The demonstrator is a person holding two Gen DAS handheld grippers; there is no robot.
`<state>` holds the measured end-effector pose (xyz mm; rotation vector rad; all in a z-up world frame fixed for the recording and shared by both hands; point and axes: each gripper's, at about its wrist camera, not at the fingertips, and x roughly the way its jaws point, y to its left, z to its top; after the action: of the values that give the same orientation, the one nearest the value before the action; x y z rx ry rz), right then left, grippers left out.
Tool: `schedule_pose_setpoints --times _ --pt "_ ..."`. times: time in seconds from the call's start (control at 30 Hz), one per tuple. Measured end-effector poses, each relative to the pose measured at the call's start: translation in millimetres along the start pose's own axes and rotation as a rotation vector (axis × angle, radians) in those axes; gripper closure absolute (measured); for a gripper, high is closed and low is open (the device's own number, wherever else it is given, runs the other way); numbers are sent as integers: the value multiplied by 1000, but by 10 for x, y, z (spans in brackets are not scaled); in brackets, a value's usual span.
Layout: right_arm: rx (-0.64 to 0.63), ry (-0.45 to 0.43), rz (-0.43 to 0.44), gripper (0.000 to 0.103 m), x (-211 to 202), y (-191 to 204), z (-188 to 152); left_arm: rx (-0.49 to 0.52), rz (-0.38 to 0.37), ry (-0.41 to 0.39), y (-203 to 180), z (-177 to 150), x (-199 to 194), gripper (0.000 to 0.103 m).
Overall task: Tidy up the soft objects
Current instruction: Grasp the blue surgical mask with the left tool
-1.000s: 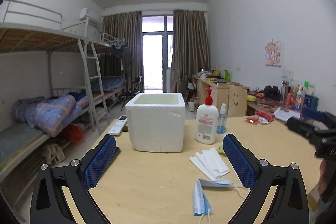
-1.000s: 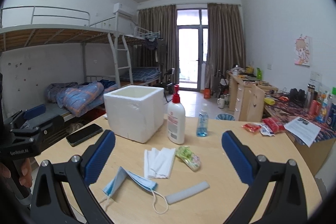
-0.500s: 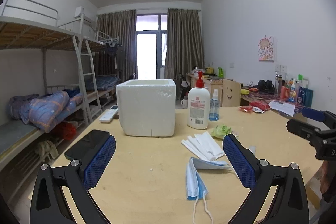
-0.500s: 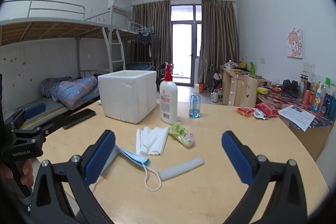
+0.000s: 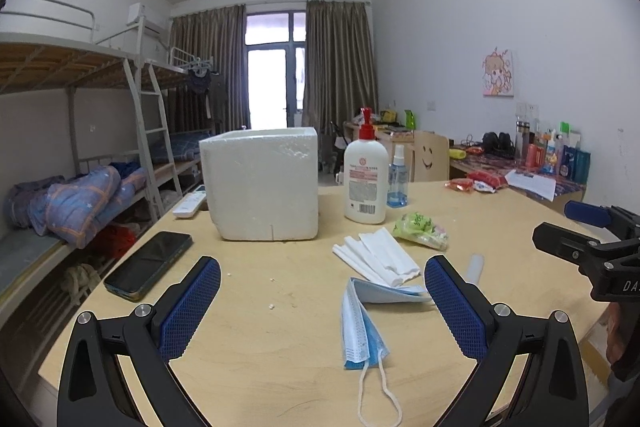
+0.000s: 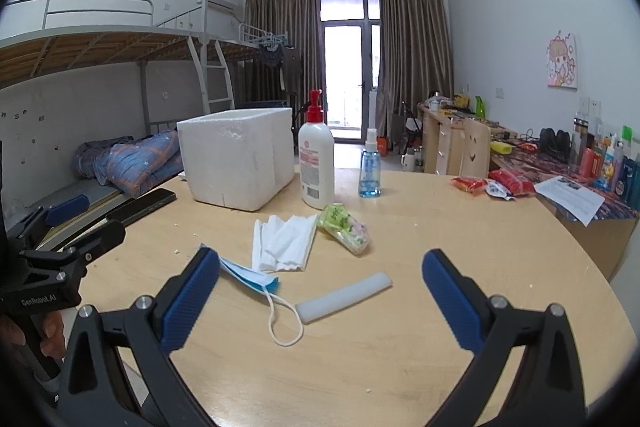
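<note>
Both the left gripper (image 5: 322, 301) and the right gripper (image 6: 320, 301) are hovering above the table (image 6: 460, 247) with fingers spread wide and gripping nothing. The blue mask (image 5: 362, 331), the white masks (image 6: 282, 245), the green packet (image 6: 344, 227) and the white foam stick (image 6: 344, 297) are lying near the table's middle, in front of the foam box (image 5: 262, 183) standing toward the far edge.

left tongs (image 5: 322, 269): spread wide, empty | right tongs (image 6: 320, 259): spread wide, empty

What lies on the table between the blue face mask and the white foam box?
In the left wrist view, only bare tabletop with a few white crumbs separates the blue face mask from the white foam box; the white masks lie off to the right.
</note>
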<state>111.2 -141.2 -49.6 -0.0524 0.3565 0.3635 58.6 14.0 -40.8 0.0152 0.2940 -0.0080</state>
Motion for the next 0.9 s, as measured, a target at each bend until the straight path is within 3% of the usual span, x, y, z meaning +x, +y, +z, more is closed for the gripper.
schedule_pose_setpoints --times 0.6,0.73,0.9 --pt "68 116 36 1 375 -270 -115 33 -39 204 -210 -152 634 1" --pt "91 136 2 1 457 -333 -153 30 -47 228 -228 -176 708 1" --pt "155 171 32 1 550 -458 -171 35 -46 246 -245 -182 793 1"
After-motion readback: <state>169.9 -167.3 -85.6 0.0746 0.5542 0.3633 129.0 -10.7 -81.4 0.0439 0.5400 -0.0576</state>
